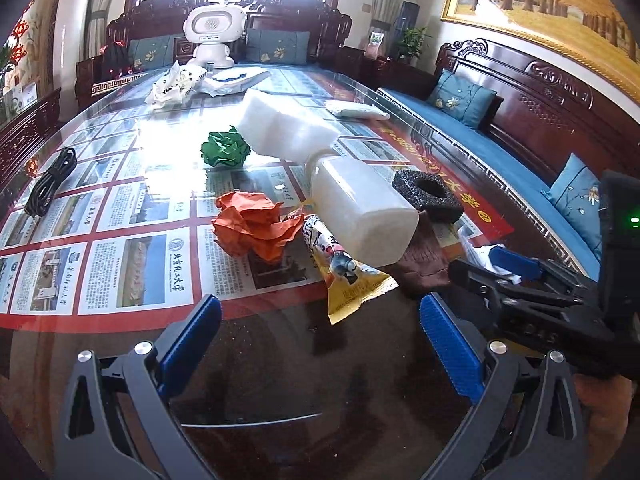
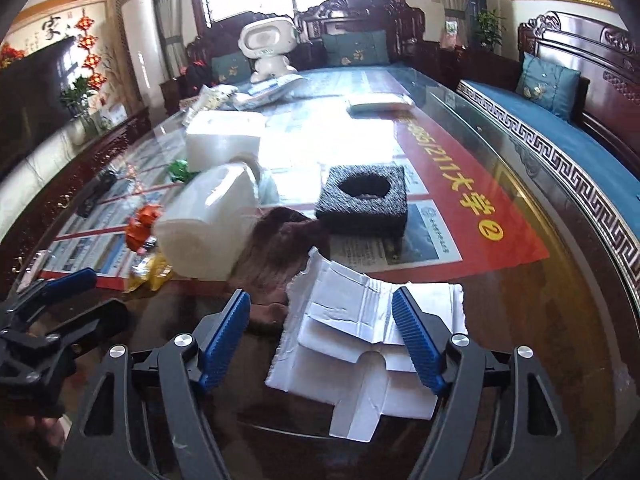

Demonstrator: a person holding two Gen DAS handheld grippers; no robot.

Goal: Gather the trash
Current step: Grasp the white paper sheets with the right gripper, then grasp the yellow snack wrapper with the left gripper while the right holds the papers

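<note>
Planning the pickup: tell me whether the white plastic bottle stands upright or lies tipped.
Tipped. The white plastic bottle lies on its side on the glass table, neck pointing away.

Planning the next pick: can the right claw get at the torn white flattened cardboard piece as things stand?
Probably yes: the right claw is open right over the torn white flattened cardboard piece, with nothing lying on top of it.

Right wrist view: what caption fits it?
Open right gripper poised over torn white cardboard on a cluttered glass table.
</note>
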